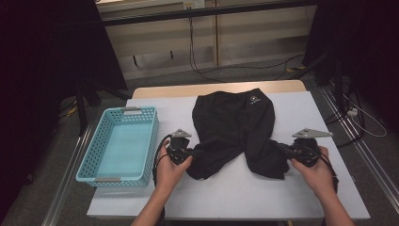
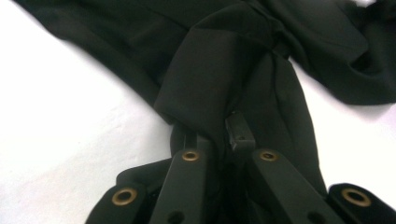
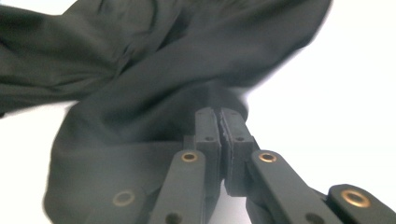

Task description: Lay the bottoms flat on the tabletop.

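High view: cam fixed above the person's side, facing fwd and down. It takes in the whole white table [image 1: 301, 113], floor and wall beyond, forearms entering at bottom edge. Not close, a wide shot.

Left gripper view: cam rides on the left gripper [image 1: 180, 149] [image 2: 223, 135], looks along its own black jaws rising from bottom centre. Very near, low over the table; black shirt [image 1: 234, 123] [image 2: 224, 65] covers most of the frame.

Right gripper view: same setup on the right gripper [image 1: 301, 151] [image 3: 219, 140], equally close.

Shared: all three show the shirt and white tabletop; both gripper cams see its lower, bunched ends.
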The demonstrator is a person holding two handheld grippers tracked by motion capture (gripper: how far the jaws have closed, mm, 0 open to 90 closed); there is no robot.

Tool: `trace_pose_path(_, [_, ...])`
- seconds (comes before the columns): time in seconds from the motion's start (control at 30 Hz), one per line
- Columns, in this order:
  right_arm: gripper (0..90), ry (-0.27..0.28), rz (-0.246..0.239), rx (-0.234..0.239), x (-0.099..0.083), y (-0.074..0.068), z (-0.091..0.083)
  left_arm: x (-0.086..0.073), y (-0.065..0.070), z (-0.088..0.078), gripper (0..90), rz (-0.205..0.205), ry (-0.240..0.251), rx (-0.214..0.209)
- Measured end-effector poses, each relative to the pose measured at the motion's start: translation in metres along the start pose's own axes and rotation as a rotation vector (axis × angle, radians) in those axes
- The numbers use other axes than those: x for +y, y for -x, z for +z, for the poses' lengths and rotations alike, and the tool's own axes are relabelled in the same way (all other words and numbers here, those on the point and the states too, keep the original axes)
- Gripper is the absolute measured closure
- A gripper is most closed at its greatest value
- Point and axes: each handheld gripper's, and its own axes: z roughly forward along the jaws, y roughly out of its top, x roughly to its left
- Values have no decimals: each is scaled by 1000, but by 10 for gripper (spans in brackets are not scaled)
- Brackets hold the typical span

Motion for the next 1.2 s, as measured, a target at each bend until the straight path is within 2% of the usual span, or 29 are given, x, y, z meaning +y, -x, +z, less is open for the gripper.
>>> trace_pose_path(0.03, [867,10,2,-13,0,4,-7,0,0,0,873,1,1,2])
trace_pose_path(0.07, [865,16,-9,-74,-2,10,-19,1,0,-1,873,-1,-2,-4])
trace_pose_path(0.17, [865,12,-15,-96,-6,15,-28,1,0,-2,873,4,2,-3])
trace_pose_path(0.2, [865,5,-32,-113,-9,16,-32,1,1,-3,873,2,1,-6])
trace_pose_path(0.27, [864,-42,-52,-126,-17,16,-41,1,1,-2,873,4,0,-5])
trace_pose_path(0.37, [861,-68,-70,-129,-24,16,-44,1,1,-2,873,4,-1,-7])
trace_pose_path(0.4, [829,-73,-62,-63,-29,16,-43,2,2,-2,873,3,0,-8])
trace_pose_path(0.43, [829,-73,-62,-63,-29,16,-43,2,2,-2,873,4,1,-9])
trace_pose_path(0.47, [796,-61,-68,-38,-30,15,-42,2,3,-2,873,6,2,-9])
trace_pose_path(0.53, [739,-57,-77,-80,-28,14,-36,3,3,0,873,9,-1,-11])
trace_pose_path(0.6, [650,-38,-55,-97,-21,18,-23,2,3,0,873,10,-10,-17])
trace_pose_path(0.63, [650,-38,-55,-97,-21,18,-23,2,3,1,873,12,-12,-15])
trace_pose_path(0.67, [632,-38,-33,-96,-18,23,-12,2,4,1,873,7,-9,-13])
trace_pose_path(0.7, [632,-38,-33,-96,-18,23,-12,1,4,2,873,5,-11,-16])
trace_pose_path(0.73, [612,-52,6,-97,-16,29,0,1,3,2,873,10,-17,-20])
trace_pose_path(0.8, [605,-70,21,-84,-16,31,6,1,2,3,873,6,-16,-17])
trace_pose_path(0.83, [619,-90,27,-84,-16,32,13,1,2,3,873,6,-17,-17])
trace_pose_path(0.87, [701,-123,12,-78,-16,31,23,0,1,3,873,5,-18,-19])
trace_pose_path(0.9, [701,-123,12,-78,-16,31,23,0,1,3,873,5,-18,-19])
trace_pose_path(0.93, [857,-112,15,-48,-15,31,24,0,-1,2,873,8,-20,-16])
trace_pose_path(0.97, [857,-112,15,-48,-15,31,24,0,-1,2,873,8,-20,-16])
trace_pose_path(1.0, [876,-130,-4,-44,-14,29,21,0,-1,1,873,5,-17,-11])
trace_pose_path(1.03, [876,-130,-4,-44,-14,29,21,0,-1,1,873,5,-17,-11])
trace_pose_path(1.07, [878,-132,9,-24,-14,29,19,-1,-1,2,873,3,-17,-10])
trace_pose_path(1.1, [878,-121,17,-17,-13,30,16,-1,-1,2,873,3,-16,-9])
trace_pose_path(1.13, [879,-81,28,-22,-10,31,6,0,-1,1,873,10,-22,-9])
trace_pose_path(1.17, [879,-81,28,-22,-10,31,6,0,-1,1,873,10,-22,-9])
trace_pose_path(1.2, [878,-27,39,-33,-7,34,-7,0,-1,0,873,10,-17,-4])
